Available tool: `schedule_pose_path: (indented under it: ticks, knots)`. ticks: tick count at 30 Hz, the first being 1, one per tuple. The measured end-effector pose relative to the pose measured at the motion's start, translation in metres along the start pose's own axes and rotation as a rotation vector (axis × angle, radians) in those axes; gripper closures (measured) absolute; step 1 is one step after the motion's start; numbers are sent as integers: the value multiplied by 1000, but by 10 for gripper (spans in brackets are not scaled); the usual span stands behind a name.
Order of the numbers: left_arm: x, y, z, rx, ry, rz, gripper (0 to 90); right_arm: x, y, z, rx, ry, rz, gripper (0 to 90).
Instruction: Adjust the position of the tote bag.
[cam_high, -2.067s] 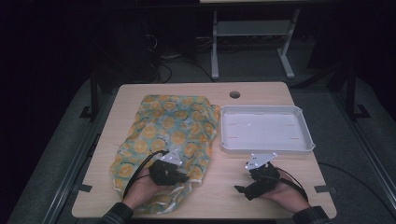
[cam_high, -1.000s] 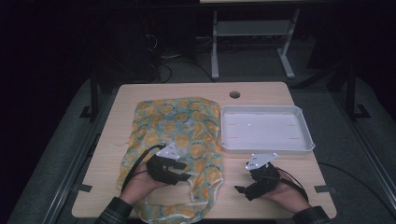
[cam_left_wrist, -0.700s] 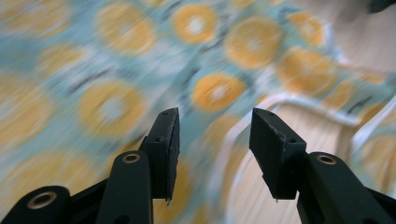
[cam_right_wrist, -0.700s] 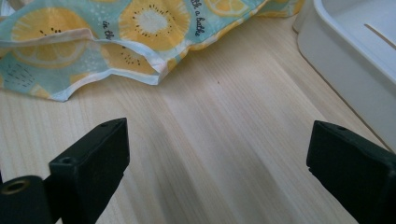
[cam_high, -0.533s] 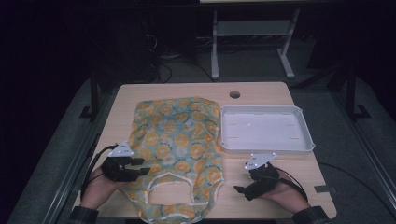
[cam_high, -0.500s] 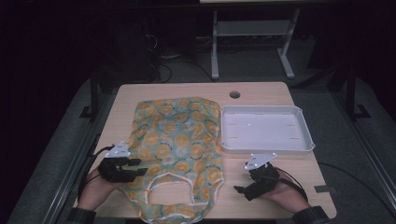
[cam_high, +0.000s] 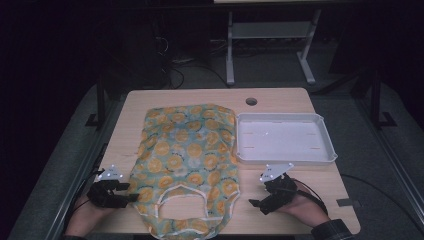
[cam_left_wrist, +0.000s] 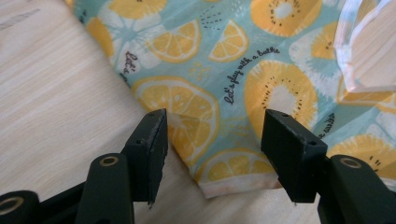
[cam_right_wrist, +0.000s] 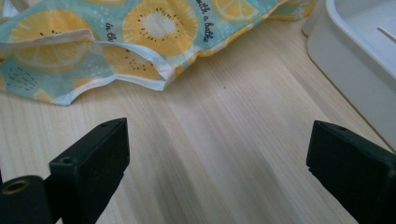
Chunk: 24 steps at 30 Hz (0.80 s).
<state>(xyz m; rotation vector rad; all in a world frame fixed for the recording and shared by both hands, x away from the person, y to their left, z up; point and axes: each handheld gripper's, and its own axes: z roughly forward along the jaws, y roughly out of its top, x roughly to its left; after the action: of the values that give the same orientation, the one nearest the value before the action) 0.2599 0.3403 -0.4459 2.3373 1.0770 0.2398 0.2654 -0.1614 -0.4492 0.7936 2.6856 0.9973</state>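
A teal cloth printed with orange citrus slices (cam_high: 185, 160) lies spread flat on the wooden table, its cut-out opening toward the front edge. My left gripper (cam_high: 131, 198) sits at the cloth's front left corner. In the left gripper view its jaws (cam_left_wrist: 212, 149) have just been opening and stand apart. The cloth's hemmed corner (cam_left_wrist: 233, 70) lies on the table between them, and the pads do not press it. My right gripper (cam_high: 255, 206) rests open on bare wood right of the cloth. Nothing is between its jaws (cam_right_wrist: 217, 154), and the cloth's edge (cam_right_wrist: 116, 28) lies ahead.
A white shallow tray (cam_high: 285, 159) stands at the right, touching the cloth's right edge; its wall (cam_right_wrist: 345, 65) rises at the right of the right gripper view. A round cable hole (cam_high: 251, 101) is at the table's far edge. A metal stand's legs (cam_high: 270, 35) are on the floor beyond.
My left hand pulled the cloth's front part open toward the front, then moved left to the cloth's front left corner, where its jaws widened. The right hand has stayed still.
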Motion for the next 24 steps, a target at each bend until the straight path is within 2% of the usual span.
schedule_pose_path:
  ticks: [3, 4, 5, 6, 7, 9, 10, 15, 21, 24]
  knots:
    - [-2, 1, 3, 15, 2, 18, 475, 1, 1, 0, -6, 5, 0, 58]
    - [-3, 2, 4, 12, 7, 23, 550, 1, 2, 0, -8, 7, 1, 63]
    - [-4, 2, 4, 15, 14, 34, 550, 1, 2, 0, -8, 7, 1, 63]
    - [-5, 3, 4, 16, 23, 39, 650, 1, 3, 0, -10, 15, 2, 93]
    - [-5, 4, 4, 23, 30, 52, 650, 1, 3, 0, -10, 15, 2, 93]
    - [-7, 5, 5, 25, 28, 65, 741, 1, 4, 1, -11, 27, -2, 129]
    - [-7, 5, 5, 30, 26, 77, 824, 2, 6, 1, -12, 35, 1, 140]
    - [-12, 8, 7, 38, -19, 78, 887, 5, 16, 5, -24, 51, -20, 187]
    - [-25, 10, 10, 32, -86, 78, 873, 4, 19, 5, -24, 54, -39, 192]
    - [-32, 11, 10, 39, -107, 93, 846, 4, 19, 6, -35, 61, -41, 192]
